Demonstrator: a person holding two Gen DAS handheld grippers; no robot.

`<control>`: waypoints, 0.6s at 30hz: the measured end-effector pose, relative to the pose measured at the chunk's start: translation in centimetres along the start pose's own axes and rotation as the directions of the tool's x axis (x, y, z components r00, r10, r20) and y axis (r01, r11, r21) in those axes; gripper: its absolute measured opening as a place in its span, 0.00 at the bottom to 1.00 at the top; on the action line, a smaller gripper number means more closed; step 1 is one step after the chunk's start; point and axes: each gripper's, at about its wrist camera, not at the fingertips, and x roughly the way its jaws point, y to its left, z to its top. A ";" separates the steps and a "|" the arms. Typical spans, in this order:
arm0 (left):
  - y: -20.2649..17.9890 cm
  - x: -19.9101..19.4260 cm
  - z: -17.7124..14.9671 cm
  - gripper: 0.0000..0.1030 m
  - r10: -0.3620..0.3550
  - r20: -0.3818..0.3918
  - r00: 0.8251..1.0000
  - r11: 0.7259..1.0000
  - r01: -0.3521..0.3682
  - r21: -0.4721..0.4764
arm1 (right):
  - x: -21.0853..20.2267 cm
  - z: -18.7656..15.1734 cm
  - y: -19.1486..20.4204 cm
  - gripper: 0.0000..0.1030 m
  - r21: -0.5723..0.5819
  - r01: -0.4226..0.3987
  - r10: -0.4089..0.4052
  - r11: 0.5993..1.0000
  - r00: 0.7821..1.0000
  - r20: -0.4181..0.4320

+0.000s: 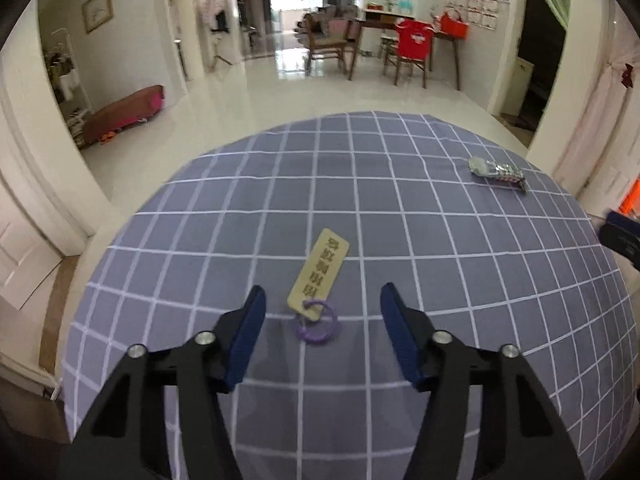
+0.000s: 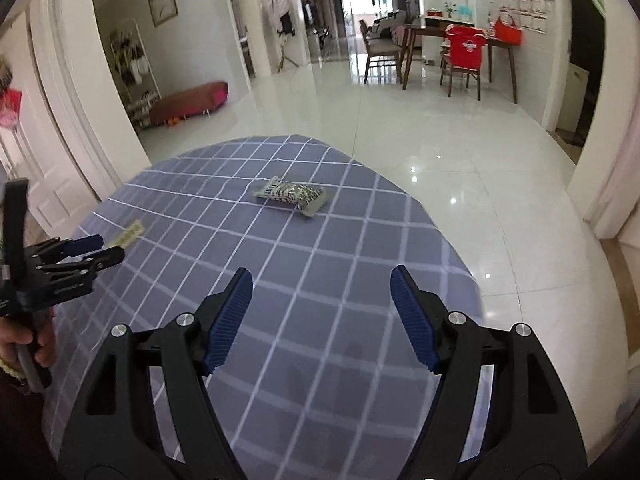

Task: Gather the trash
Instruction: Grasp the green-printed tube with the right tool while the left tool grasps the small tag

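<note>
A beige tag (image 1: 319,272) with a purple ring (image 1: 318,326) lies on the grey-blue checked tablecloth (image 1: 400,220). My left gripper (image 1: 322,298) hovers over the ring end, open, its blue pads on either side of the tag and clear of it. A crumpled silver wrapper (image 1: 497,172) lies at the far right of the cloth. In the right wrist view the wrapper (image 2: 293,196) sits well ahead of my right gripper (image 2: 322,282), which is open with nothing between its fingers. The left gripper (image 2: 94,250) and the tag (image 2: 129,234) show at that view's left edge.
The table stands in a hall with a glossy white tiled floor (image 2: 460,152). A wooden dining table with chairs, one draped in red (image 2: 466,50), stands far back. A brown bench (image 2: 188,102) lies by the left wall. A person's hand (image 2: 20,344) holds the left gripper's handle.
</note>
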 end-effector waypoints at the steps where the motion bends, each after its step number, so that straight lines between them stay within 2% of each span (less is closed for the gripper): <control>1: 0.2 0.5 0.2 0.42 -0.006 -0.007 1.000 1.000 0.006 0.006 | 1.2 0.5 0.1 0.69 -0.012 0.009 -0.010 1.000 1.000 -0.012; 2: 0.3 1.0 0.4 0.40 -0.008 -0.011 1.000 1.000 0.008 0.015 | 2.1 0.9 0.3 0.69 -0.017 0.011 -0.012 1.000 1.000 -0.020; 4: -0.6 0.8 0.4 0.07 -0.046 0.001 0.999 0.997 0.045 0.057 | 3.7 1.7 0.3 0.71 -0.029 0.010 -0.011 1.000 0.999 -0.032; 5: -0.8 0.9 0.6 0.03 -0.067 0.002 0.998 0.996 0.067 0.063 | 4.6 2.1 0.4 0.72 -0.040 0.011 -0.012 0.999 0.999 -0.042; 8: -1.1 1.0 0.7 0.01 -0.056 0.014 0.998 0.996 0.055 0.064 | 7.0 3.5 1.2 0.73 -0.086 0.005 -0.012 0.996 0.997 -0.079; 12: -0.6 1.0 1.1 0.01 -0.046 0.038 0.998 0.999 0.046 0.022 | 9.2 5.2 2.1 0.73 -0.134 0.037 -0.048 0.990 0.996 -0.080; 18: 0.3 -0.1 1.3 0.01 -0.034 0.076 0.996 0.999 0.035 -0.008 | 12.1 6.6 3.0 0.71 -0.156 0.014 -0.034 0.988 0.991 -0.128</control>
